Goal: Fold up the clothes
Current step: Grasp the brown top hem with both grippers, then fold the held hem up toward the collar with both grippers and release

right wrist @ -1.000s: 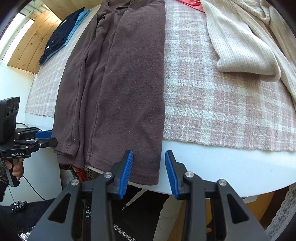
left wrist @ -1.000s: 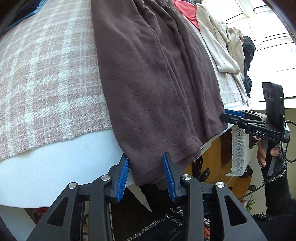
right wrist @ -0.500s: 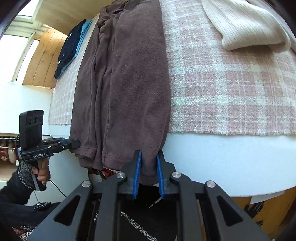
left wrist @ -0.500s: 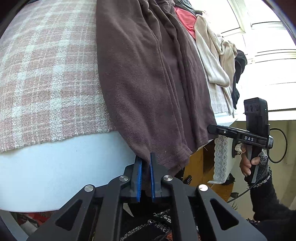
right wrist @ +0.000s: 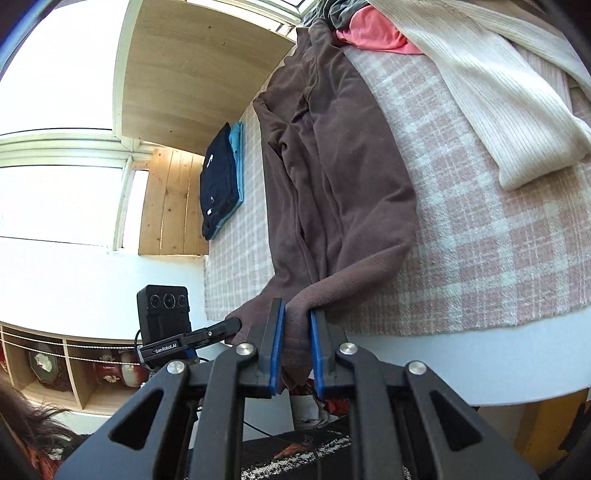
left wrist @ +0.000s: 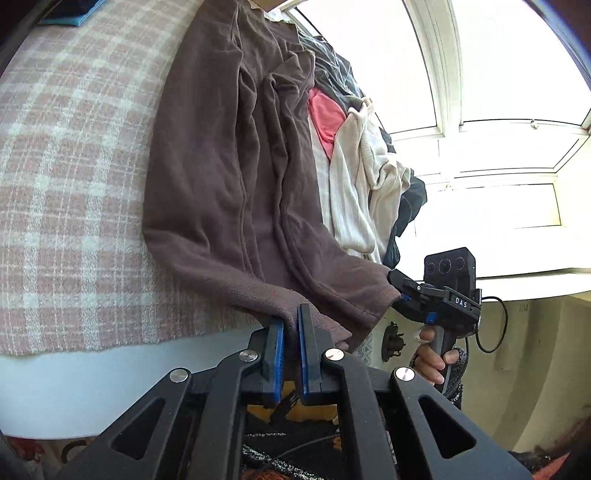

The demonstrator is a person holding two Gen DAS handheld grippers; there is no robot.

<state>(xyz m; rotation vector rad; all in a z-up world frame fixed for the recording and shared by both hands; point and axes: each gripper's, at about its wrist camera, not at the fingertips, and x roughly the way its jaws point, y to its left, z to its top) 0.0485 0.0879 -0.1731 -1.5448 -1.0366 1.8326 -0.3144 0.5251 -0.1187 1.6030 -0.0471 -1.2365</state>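
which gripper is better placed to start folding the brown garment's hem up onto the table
Neither alone: left gripper and right gripper are each shut on a hem corner of the brown garment, so both should probably lift together.

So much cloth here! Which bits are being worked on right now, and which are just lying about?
In hand:
brown garment
left gripper, shut on its hem
right gripper, shut on its hem

Lying about:
cream sweater
pink garment
folded dark clothes
plaid cloth underneath

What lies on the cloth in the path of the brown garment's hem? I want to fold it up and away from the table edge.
Nothing visible does. Both hand-held grippers clamp the brown garment; only its own body lies ahead. The cream sweater sits off beside it.
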